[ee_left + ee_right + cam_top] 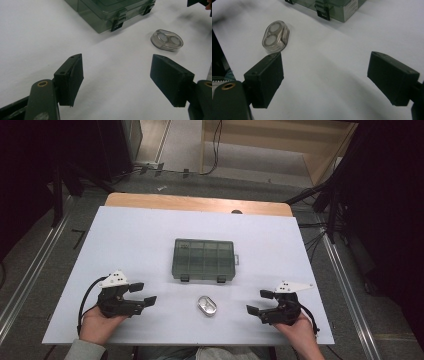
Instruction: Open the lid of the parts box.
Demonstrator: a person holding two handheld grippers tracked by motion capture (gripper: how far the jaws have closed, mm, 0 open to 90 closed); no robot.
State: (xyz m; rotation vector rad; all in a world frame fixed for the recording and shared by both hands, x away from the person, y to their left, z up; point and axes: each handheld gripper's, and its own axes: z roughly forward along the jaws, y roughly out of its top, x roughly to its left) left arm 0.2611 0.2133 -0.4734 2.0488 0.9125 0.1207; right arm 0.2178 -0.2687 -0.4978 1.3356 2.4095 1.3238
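So both claws are just parked on the white worktop (150,245) with nothing in them. The left claw (142,294) sits near the front left with its jaws spread wide, and the right claw (260,301) at the front right is spread too, both pointing inward. Between them, nearer the front edge, lies a small clear oval case (207,305), flat, with two round discs inside. Just behind it sits a smoky green compartment box (204,259), lid down, its latches facing the person.
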